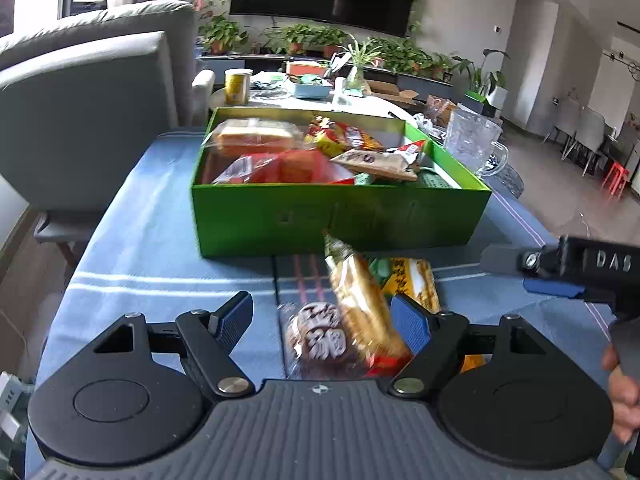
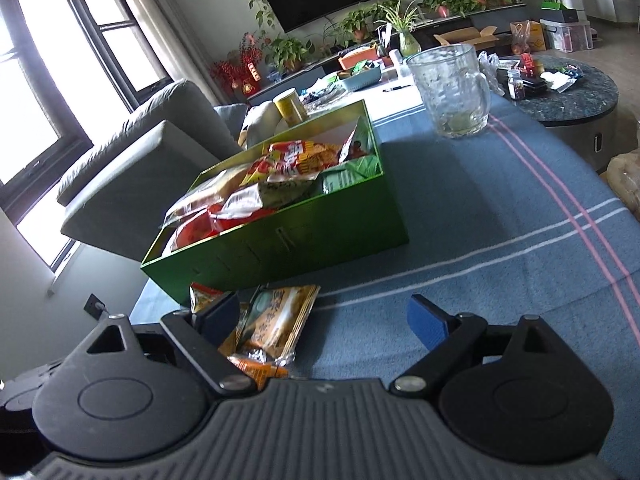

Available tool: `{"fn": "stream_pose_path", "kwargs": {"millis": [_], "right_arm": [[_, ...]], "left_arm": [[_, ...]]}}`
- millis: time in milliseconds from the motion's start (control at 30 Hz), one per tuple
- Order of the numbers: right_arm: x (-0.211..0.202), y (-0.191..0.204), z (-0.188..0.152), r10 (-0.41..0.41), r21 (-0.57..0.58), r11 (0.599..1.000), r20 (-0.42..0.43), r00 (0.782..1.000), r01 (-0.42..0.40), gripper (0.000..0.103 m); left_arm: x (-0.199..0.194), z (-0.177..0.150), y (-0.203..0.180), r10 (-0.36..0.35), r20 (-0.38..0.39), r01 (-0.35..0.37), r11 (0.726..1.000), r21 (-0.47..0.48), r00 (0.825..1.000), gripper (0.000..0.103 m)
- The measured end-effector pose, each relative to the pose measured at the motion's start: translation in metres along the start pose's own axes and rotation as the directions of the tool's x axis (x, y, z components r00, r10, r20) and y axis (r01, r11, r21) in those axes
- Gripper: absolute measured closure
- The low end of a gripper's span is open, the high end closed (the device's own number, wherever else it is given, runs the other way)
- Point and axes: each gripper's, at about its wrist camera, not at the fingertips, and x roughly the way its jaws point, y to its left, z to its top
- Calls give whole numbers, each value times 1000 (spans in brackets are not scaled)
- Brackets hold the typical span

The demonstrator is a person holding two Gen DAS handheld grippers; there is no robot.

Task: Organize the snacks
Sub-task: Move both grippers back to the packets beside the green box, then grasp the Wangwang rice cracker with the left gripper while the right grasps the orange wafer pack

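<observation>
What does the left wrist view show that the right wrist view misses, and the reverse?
Only the left wrist view shows the round brown-labelled snack between the open left tool, the right tool entering from the side, and a hand. Only the right wrist view shows the windows, the round dark table, and the open right tool's empty gap over the cloth. Both show the green box of snacks, the yellow packet, the glass mug and the yellow can.
</observation>
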Motion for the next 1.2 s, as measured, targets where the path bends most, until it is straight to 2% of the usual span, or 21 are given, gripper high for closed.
{"fn": "stream_pose_path", "kwargs": {"millis": [100, 167, 300, 433, 467, 500, 567, 700, 800, 900, 1033, 1067, 1167, 1200], "right_arm": [[3, -1, -2, -7, 4, 1000, -12, 1000, 7, 26], [4, -3, -3, -10, 14, 1000, -19, 1000, 11, 26], [1, -6, -3, -20, 16, 1000, -13, 1000, 20, 26], [3, -11, -3, -28, 36, 999, -13, 1000, 29, 26], [4, -12, -4, -27, 40, 999, -15, 1000, 27, 26], [4, -13, -4, -24, 42, 999, -18, 1000, 24, 26], [3, -14, -5, -19, 41, 999, -20, 1000, 19, 27], [3, -16, -5, -21, 47, 999, -20, 1000, 22, 27], [3, -16, -6, -18, 49, 999, -20, 1000, 19, 26], [3, -11, -7, -10, 37, 999, -29, 1000, 11, 26], [3, 1, -13, 8, -18, 1000, -56, 998, -9, 26], [4, 5, -15, 12, -36, 999, -65, 998, -14, 26], [4, 18, -22, 29, -94, 995, -95, 995, -38, 26], [5, 22, -25, 36, -110, 993, -107, 994, -48, 26]], "left_arm": [[16, 8, -10, 1, -16, 0, 999, 46, 1000, 29], [26, 12, -15, 24, -39, -21, 998, 54, 999, 29], [34, 14, -26, 24, -45, -20, 997, 78, 999, 29], [45, 13, -33, 67, -59, -59, 990, 125, 996, 32], [47, 12, -31, 69, -68, -61, 991, 123, 995, 47], [48, 11, -28, 62, -74, -54, 992, 111, 995, 67], [45, 11, -18, 17, -84, -12, 998, 62, 996, 74], [25, 12, -3, -11, -34, 11, 1000, -2, 999, 78], [8, 12, 11, -6, 3, 6, 999, -47, 1000, 78], [-6, 11, 27, 37, 22, -35, 997, -75, 999, 78], [-8, 6, 55, 74, -3, -74, 989, -132, 997, 78], [-7, 3, 62, 81, -16, -83, 986, -148, 997, 74], [-2, -6, 79, 114, -61, -124, 971, -203, 992, 51], [-2, -9, 83, 124, -67, -136, 967, -217, 990, 48]]}}
